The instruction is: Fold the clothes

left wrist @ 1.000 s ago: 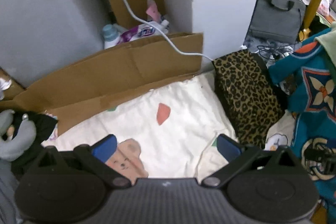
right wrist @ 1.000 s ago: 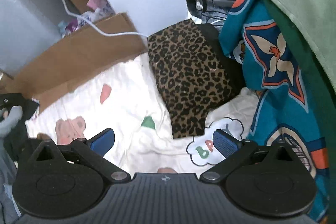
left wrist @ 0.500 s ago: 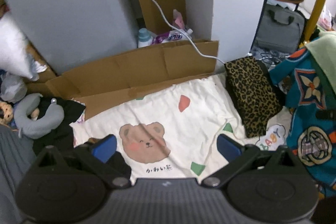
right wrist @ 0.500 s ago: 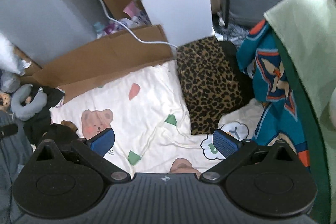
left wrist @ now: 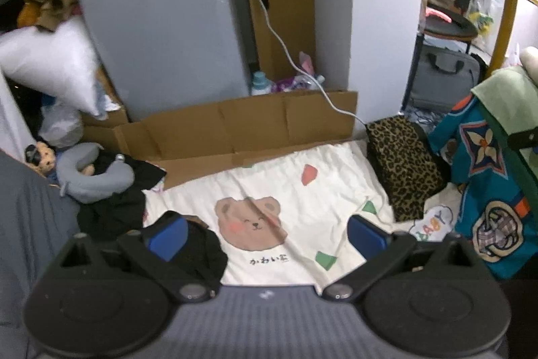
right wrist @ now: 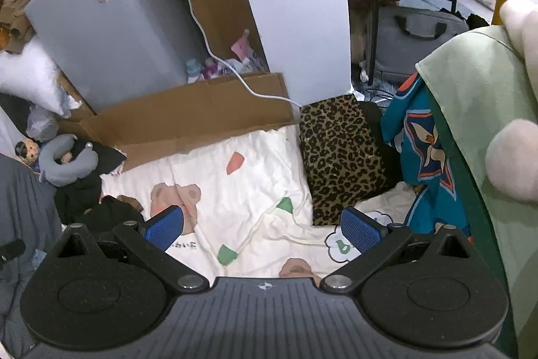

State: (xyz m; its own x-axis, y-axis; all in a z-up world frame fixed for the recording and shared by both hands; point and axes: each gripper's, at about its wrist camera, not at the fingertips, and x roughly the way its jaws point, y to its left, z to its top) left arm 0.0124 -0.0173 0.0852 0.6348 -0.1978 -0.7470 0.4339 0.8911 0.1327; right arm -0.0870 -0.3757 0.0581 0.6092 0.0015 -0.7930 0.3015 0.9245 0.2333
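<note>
Soft, even indoor light fills both of my views, with nothing harsh. The cream bear-print sheet (left wrist: pixel 285 190) reads bright and clean, with only faint shadows in its creases. The white pillow (left wrist: pixel 47 63) at the left is nearly blown out and smeared by blur. Straight lines such as the white wall column (right wrist: pixel 296 5) bow with the fisheye, and the corners go black. The pale plush shape (right wrist: pixel 514 157) at the right edge is out of focus.

R gripper (right wrist: pixel 264 227) jaws wide apart above bear-print sheet (right wrist: pixel 242 190)
</note>
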